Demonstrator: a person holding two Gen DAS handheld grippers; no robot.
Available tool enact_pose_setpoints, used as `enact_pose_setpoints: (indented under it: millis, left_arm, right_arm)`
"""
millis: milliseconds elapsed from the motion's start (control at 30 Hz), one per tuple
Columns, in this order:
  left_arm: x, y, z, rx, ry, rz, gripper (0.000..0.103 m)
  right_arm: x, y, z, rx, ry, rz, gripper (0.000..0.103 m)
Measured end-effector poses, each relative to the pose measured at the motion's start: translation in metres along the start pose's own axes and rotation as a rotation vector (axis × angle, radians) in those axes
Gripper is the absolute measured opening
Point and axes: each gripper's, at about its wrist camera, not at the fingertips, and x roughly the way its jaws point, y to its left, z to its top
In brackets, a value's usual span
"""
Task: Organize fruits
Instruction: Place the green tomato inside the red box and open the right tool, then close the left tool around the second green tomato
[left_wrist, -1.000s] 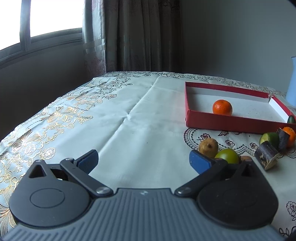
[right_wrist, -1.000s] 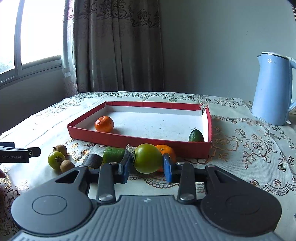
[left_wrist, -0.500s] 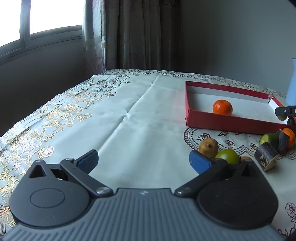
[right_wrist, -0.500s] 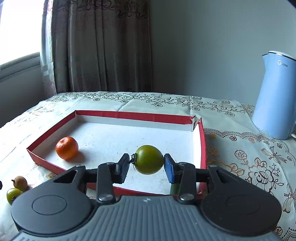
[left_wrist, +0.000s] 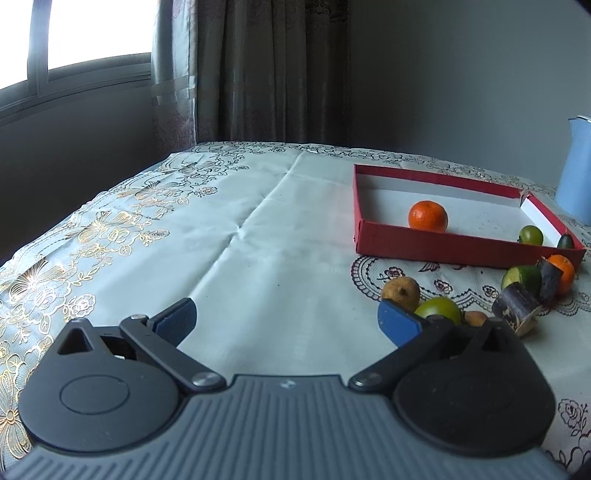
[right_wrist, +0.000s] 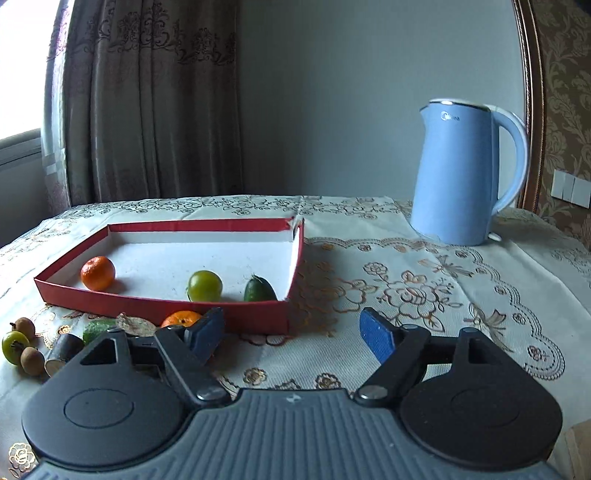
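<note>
My right hand-held gripper (right_wrist: 290, 334) has just opened and is empty, because the green tomato (right_wrist: 204, 285) now rests inside the red tray (right_wrist: 162, 306); my left hand-held gripper (left_wrist: 286, 321) waits open too.

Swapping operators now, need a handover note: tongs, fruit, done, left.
Right tongs: open, empty; jaws have just been opening, nothing between them, in front of the red tray's near right corner.
Left tongs: open, empty, low over the tablecloth beside the loose fruit.
In the tray: mandarin, green tomato, dark green fruit.
Left outside: second mandarin and a cut green piece by the front wall, two dark sugarcane-like chunks, small green fruit, two small brown fruits.
Kettle stands clear of the tray.
</note>
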Motion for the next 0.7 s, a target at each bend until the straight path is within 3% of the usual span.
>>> enact_pose_setpoints:
  millis: [333, 500, 700]
  left_arm:
    - [-0.012, -0.008, 0.001, 0.005, -0.028, -0.122, 0.103]
    - [-0.020, -0.026, 0.001, 0.057, -0.061, -0.179, 0.103]
    - [-0.010, -0.041, 0.000, 0.135, -0.026, -0.216, 0.092]
  right_arm:
    - [0.012, -0.022, -0.007, 0.132, 0.064, 0.036, 0.080]
    - [0.013, -0.027, -0.008, 0.168, 0.070, 0.045, 0.080]
    - [0.015, -0.029, -0.008, 0.186, 0.083, 0.052, 0.080]
